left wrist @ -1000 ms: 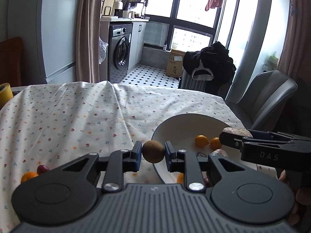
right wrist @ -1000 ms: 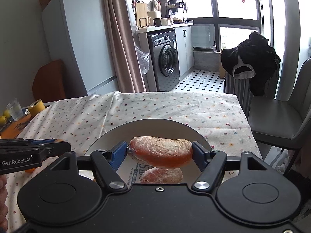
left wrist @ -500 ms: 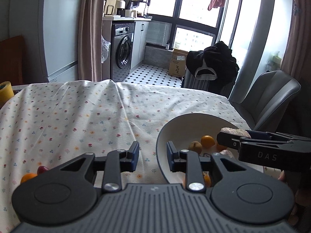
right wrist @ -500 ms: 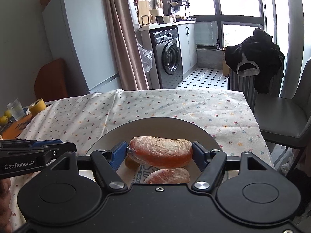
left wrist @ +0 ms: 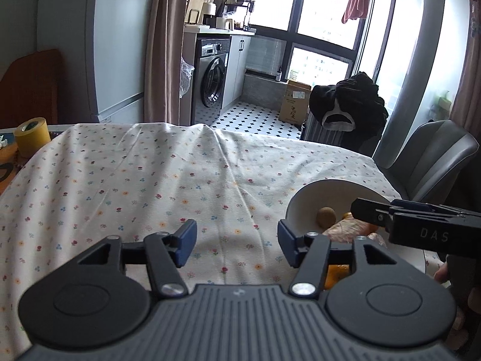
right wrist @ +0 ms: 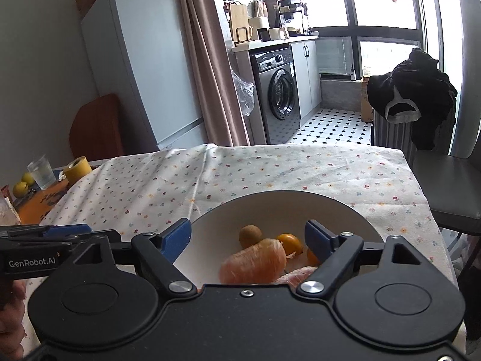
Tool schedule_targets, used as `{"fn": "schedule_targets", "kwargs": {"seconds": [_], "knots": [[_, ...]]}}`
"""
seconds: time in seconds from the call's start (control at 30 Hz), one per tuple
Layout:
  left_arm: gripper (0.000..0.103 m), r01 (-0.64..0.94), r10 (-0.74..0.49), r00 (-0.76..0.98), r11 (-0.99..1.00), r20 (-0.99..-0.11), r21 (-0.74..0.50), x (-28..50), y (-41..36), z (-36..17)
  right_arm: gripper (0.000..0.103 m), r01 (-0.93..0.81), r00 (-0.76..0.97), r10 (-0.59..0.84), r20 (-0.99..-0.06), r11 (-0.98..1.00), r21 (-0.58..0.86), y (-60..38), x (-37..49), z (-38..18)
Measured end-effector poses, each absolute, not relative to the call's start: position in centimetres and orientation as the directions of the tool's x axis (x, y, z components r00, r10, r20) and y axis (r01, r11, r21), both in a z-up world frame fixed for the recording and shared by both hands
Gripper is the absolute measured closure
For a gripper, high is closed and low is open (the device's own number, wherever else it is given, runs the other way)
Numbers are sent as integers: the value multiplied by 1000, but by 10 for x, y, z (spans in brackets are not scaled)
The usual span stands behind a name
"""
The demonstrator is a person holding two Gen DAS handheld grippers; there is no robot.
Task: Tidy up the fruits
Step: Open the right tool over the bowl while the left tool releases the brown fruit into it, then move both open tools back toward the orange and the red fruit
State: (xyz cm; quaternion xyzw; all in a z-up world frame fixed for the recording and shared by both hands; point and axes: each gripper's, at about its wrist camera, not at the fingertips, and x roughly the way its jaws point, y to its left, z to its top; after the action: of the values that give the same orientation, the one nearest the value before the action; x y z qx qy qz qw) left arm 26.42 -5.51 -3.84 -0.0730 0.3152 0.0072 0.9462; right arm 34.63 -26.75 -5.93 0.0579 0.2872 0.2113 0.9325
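Letting go on both sides, I now have nothing in either tool. My right gripper [right wrist: 248, 237] had a wrapped orange piece [right wrist: 254, 261] pinched a second ago; its jaws are now spread wide and the piece lies in the white bowl [right wrist: 210, 240], against the small brown fruit [right wrist: 249, 234] my left side dropped in just before, with a little orange fruit [right wrist: 290, 242] beside them. So three fruits are sorted, and I judge the next job is fetching whatever is left on the flowered tablecloth [left wrist: 150, 180]. My left gripper [left wrist: 237, 240], jaws also spread and empty, has swung away from the bowl and hovers low over bare cloth, level and pointing across the table; the right hangs just above the bowl's near rim.
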Motion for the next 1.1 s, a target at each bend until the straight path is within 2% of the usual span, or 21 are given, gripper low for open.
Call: {"fn": "schedule_targets", "kwargs": {"seconds": [0.07,0.23,0.53,0.73,1.1], "knots": [[29,-74,-19,808,988,-589,-135,261,-51,-36,21,-349,747,422,-514,907,237,-269,346,-59],[19,-98,4,821,986,-571,-134,254,-40,-31,21,-335,746,420,-518,907,253,-270,341,-59],[14,-141,40,822,981,-568,-135,237,-18,-28,16,-356,726,441,-527,897,261,-256,327,-56],[13,-172,73,814,978,-577,-119,223,-5,-29,8,-378,708,469,-528,883,277,-243,316,-58],[13,-241,107,798,959,-594,-151,200,31,-32,7,-410,679,514,-524,858,310,-223,303,-63]]}}
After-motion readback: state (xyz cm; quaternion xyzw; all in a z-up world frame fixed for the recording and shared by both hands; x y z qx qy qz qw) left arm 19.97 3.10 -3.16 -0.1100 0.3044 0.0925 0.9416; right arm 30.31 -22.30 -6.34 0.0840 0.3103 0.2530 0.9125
